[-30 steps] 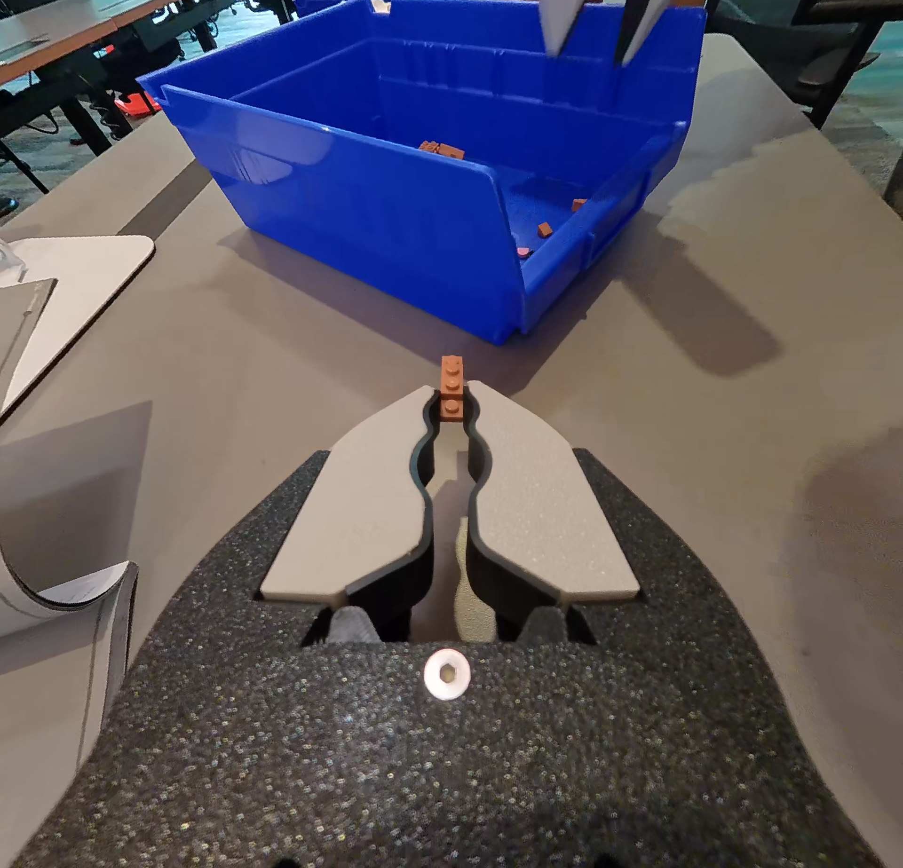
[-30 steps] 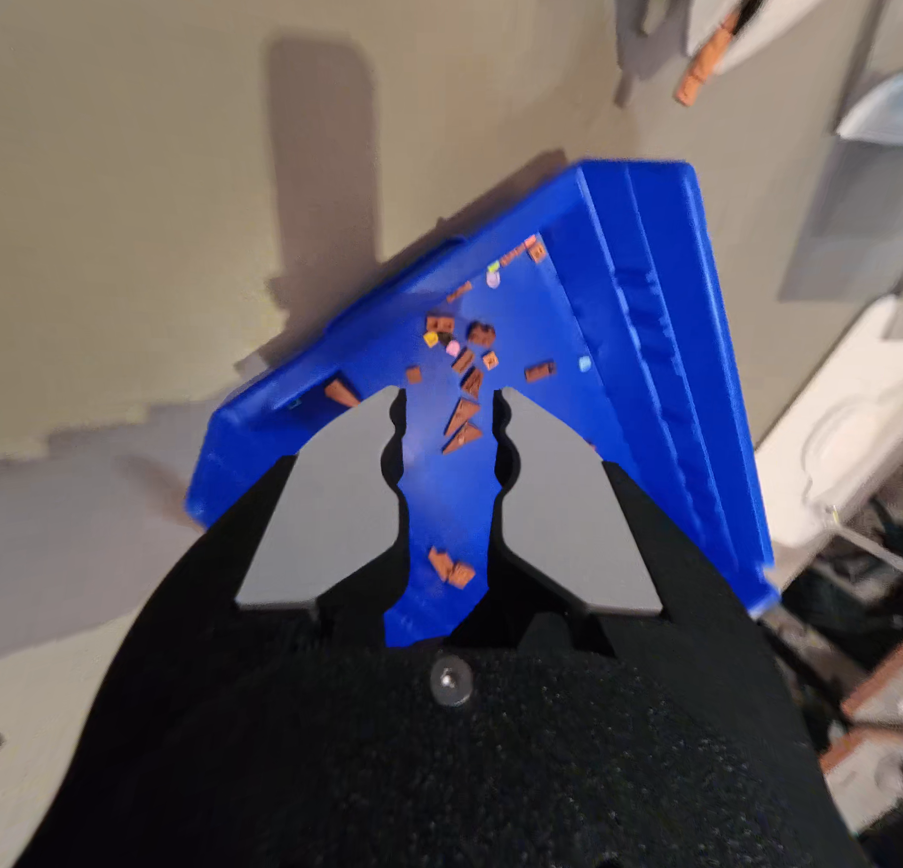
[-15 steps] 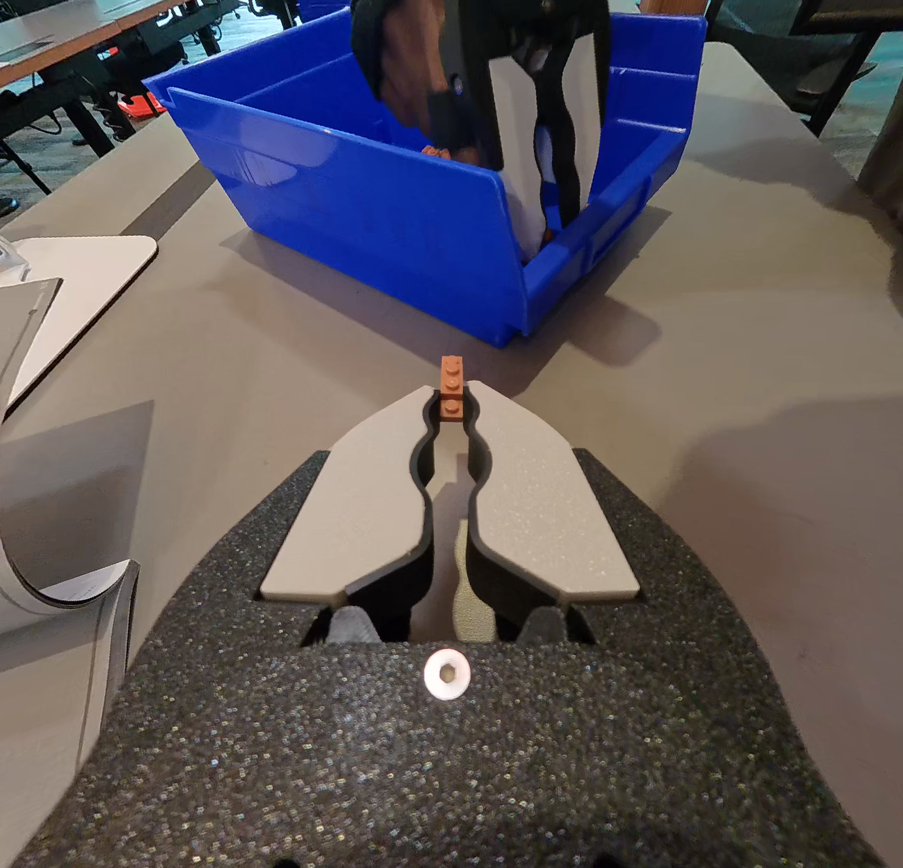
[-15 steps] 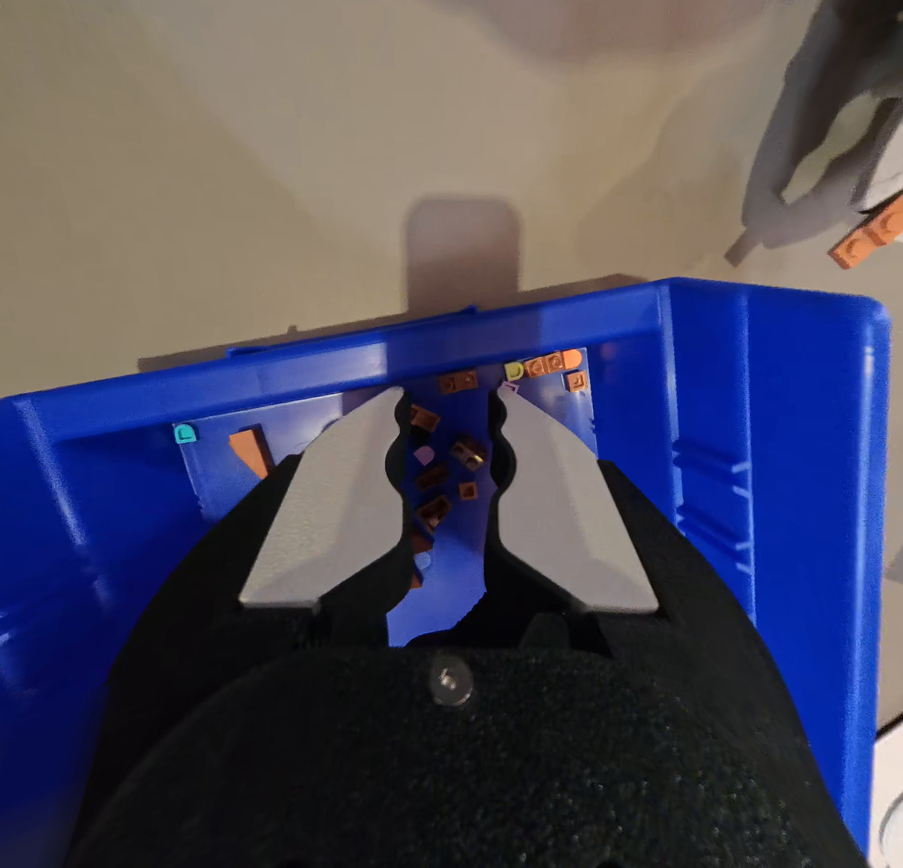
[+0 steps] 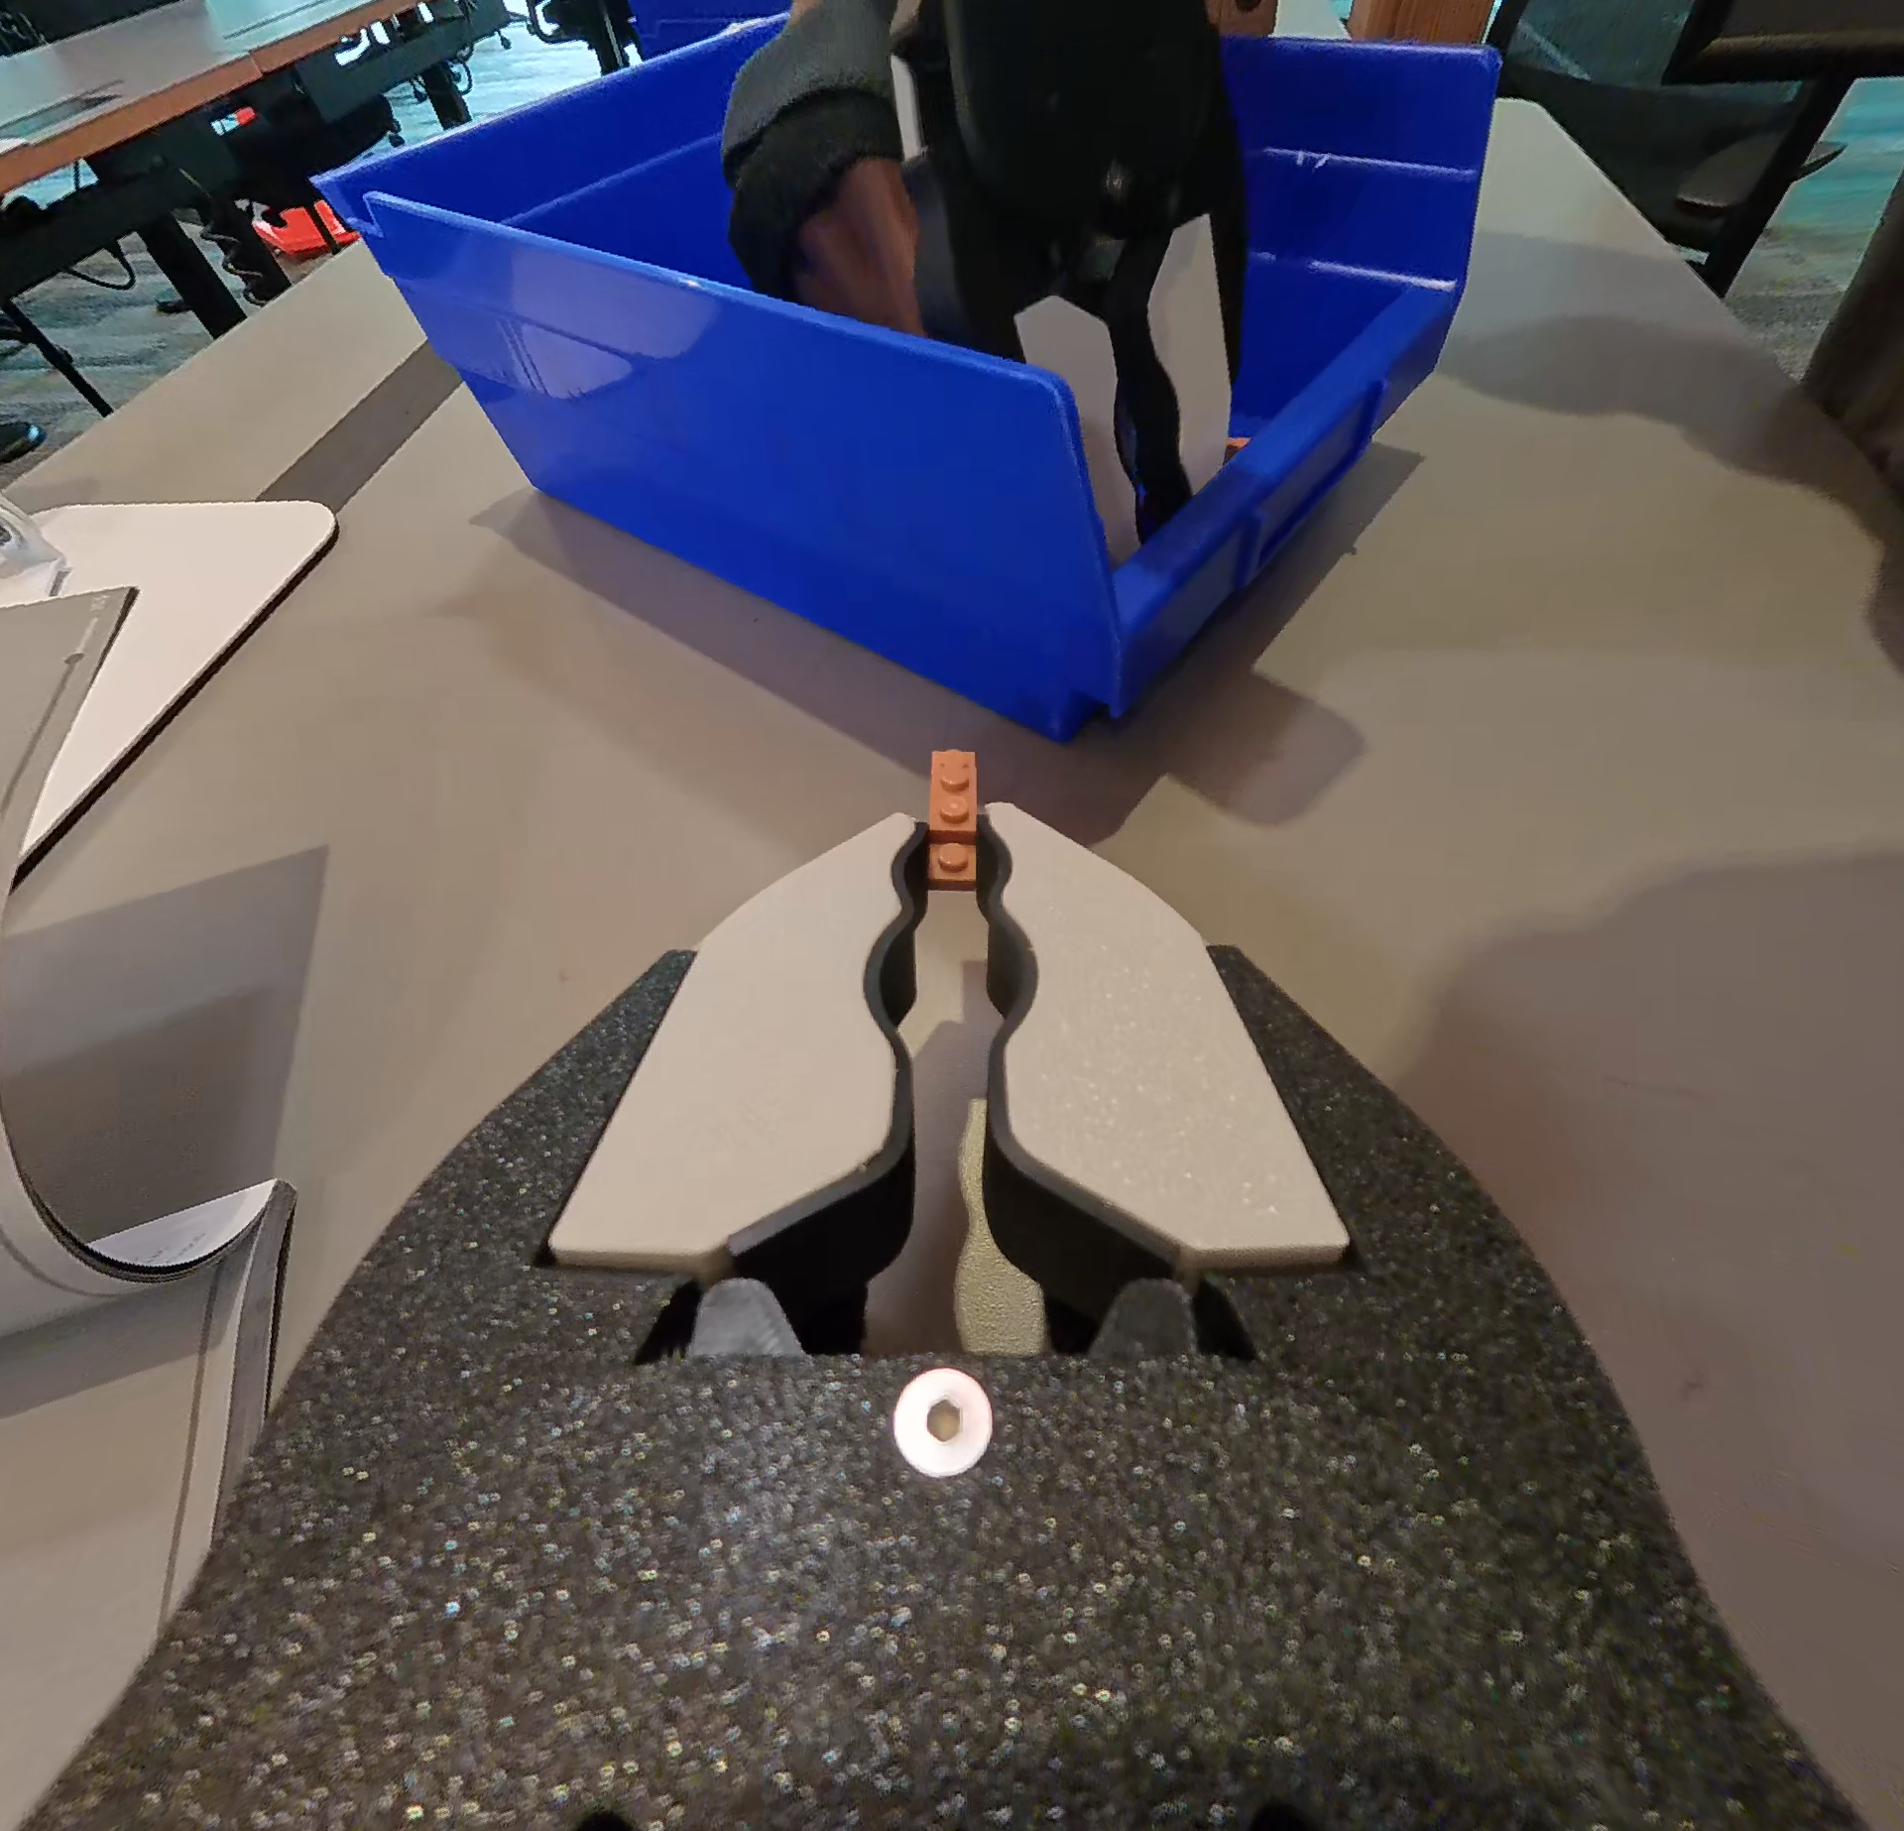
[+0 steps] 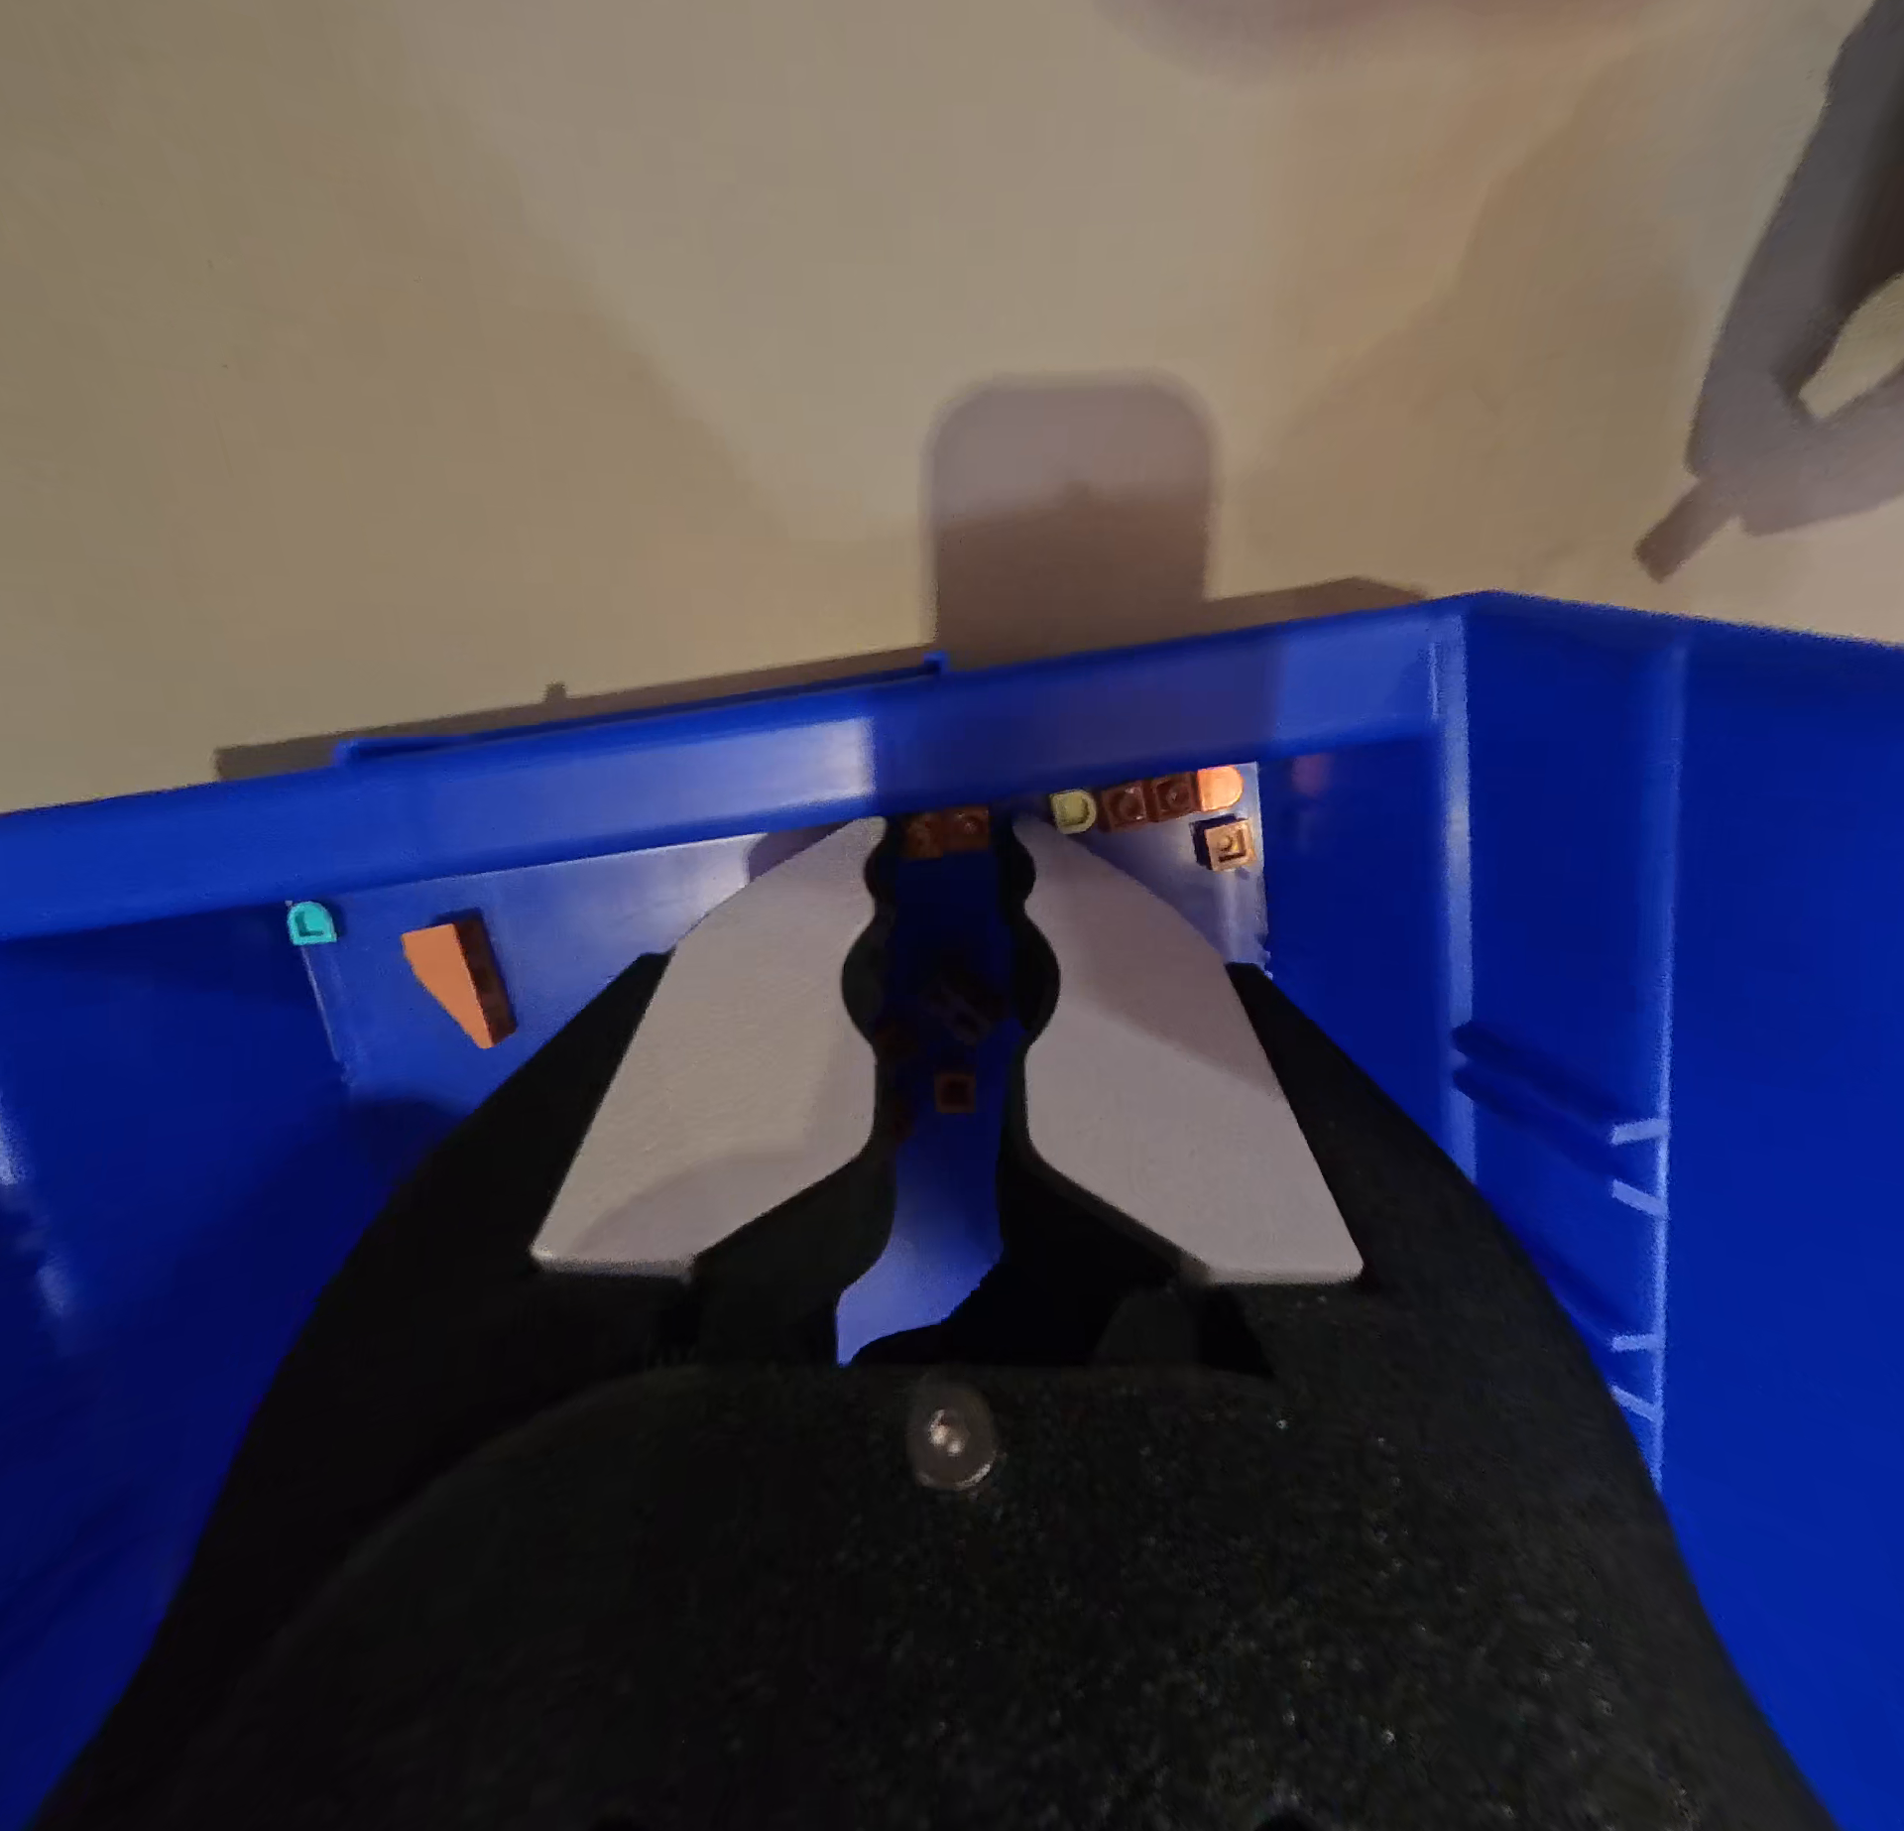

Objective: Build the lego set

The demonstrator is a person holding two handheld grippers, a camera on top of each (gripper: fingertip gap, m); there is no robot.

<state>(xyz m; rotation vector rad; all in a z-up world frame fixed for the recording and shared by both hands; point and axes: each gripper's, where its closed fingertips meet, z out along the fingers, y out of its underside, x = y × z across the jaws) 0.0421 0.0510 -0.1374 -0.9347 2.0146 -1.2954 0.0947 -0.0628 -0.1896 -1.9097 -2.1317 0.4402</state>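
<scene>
Left wrist view: left tool (image 5: 954, 839) pinching brown brick (image 5: 953, 821), long axis pointing forward.

Left gripper (image 5: 953, 833): held low and level over the grey table, its two grey fingers pointing forward and drawn nearly together.
Left fingertips (image 5: 1015, 844): both press the sides of a small brown studded brick (image 5: 953, 823), whose far end sticks out past them.
Right gripper (image 6: 948, 839): pointed steeply down inside the blue bin (image 6: 618, 782), tips close to the bin floor at the wall.
Right fingers (image 6: 1133, 1040): a narrow gap stands between them; a brown brick (image 6: 948, 831) lies at the tips, contact unclear.
Right hand (image 5: 824, 164): in a black glove, gripping the right gripper's body from above.
</scene>
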